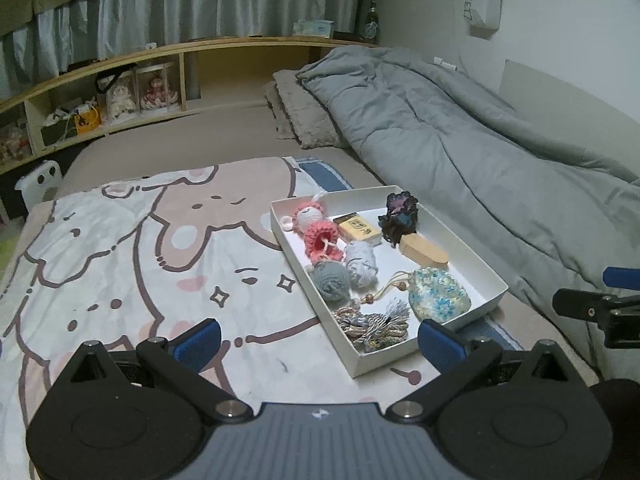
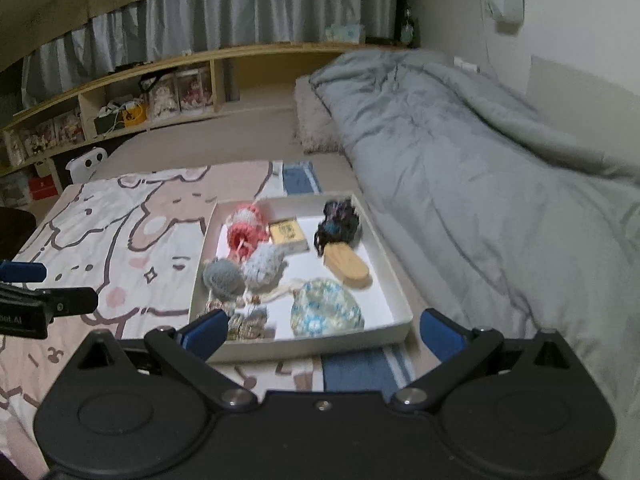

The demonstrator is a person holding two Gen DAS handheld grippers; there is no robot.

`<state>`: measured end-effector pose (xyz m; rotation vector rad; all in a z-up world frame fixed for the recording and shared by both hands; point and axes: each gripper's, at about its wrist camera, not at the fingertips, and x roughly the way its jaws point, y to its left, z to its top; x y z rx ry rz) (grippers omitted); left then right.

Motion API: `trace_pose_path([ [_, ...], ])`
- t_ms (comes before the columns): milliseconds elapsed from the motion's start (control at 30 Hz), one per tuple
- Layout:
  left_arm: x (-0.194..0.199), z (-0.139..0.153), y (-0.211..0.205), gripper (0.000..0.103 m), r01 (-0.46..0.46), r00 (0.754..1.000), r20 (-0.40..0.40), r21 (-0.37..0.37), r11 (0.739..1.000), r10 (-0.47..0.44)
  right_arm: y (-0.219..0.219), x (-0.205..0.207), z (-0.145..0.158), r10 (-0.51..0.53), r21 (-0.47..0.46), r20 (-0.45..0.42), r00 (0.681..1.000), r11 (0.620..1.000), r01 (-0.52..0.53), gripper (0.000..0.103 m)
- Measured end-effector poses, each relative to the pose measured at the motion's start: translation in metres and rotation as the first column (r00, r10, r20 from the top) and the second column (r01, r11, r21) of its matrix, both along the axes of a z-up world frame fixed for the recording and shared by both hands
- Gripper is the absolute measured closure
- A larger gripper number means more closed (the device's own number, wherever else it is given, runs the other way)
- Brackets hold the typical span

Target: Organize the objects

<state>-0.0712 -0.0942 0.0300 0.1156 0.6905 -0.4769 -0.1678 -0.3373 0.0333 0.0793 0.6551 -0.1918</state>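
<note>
Grippers left [image 1: 320, 338] and right [image 2: 322, 332] hover with jaws apart; approach white box [image 2: 400, 280] items singly, squarely.

A crumpled grey duvet [image 1: 460, 136] lies along the right side of the bed, against the white wall. Beside it sits a fuzzy beige pillow [image 1: 298, 116]. A cartoon-print blanket [image 1: 132, 240] covers the near mattress. Behind, a wooden shelf [image 1: 120, 76] holds boxed dolls [image 1: 136, 94] and a yellow container [image 1: 88, 120]; grey curtains [image 1: 208, 8] hang above, with a tissue box [image 1: 313, 28] and bottle [image 1: 372, 22] on the ledge.
</note>
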Motion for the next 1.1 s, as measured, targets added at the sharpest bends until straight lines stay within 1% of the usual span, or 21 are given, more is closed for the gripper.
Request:
trace_pose_path([
  [100,-0.002,-0.001,0.002,0.000,0.004,1.000,-0.005,0.000,1.000,-0.004,0.001,-0.004,-0.005,-0.018,0.007,0.005,1.000,1.000,0.018,0.000],
  [300,-0.005,-0.007,0.002,0.000,-0.001,1.000,0.003,0.014,1.000,0.001,0.005,-0.006,-0.018,-0.035,-0.021,-0.001,0.999,0.999,0.035,0.000],
  [467,-0.004,-0.014,0.000,0.000,-0.014,1.000,0.009,0.042,0.999,0.013,-0.001,-0.007,-0.021,-0.055,0.006,0.009,0.998,0.998,0.055,0.000],
  [600,-0.004,-0.018,0.000,0.000,-0.019,1.000,0.004,0.042,0.999,0.019,-0.001,-0.008,-0.022,-0.052,0.010,0.018,0.998,0.999,0.052,0.000],
  [767,-0.002,-0.020,0.003,0.000,-0.029,1.000,-0.007,0.034,0.999,0.029,0.004,-0.006,-0.023,-0.043,-0.016,0.012,0.999,0.999,0.043,0.000],
  [1100,-0.004,-0.018,0.004,0.000,-0.028,1.000,-0.002,0.025,0.999,0.028,0.004,-0.005,-0.023,-0.035,-0.016,0.007,0.999,0.999,0.035,0.000],
])
